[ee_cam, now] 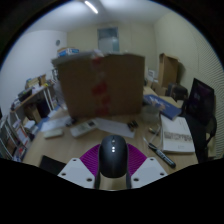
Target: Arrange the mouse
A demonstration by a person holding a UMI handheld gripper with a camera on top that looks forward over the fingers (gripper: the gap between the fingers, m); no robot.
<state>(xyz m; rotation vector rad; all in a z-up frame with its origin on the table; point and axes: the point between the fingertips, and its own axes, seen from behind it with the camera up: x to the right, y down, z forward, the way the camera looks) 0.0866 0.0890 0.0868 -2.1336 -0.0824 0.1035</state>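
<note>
No text can be read; the red marks on the box (pixel 98 88) are too blurred.

The gripper (pixel 113 181) is holding a black mouse (pixel 113 160) between its fingers above the counter (pixel 75 150), while a cardboard box (pixel 98 86) is standing beyond.

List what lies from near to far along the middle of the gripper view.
Gripper, shut on the mouse → white paper on the desk → cardboard box → far wall.
</note>
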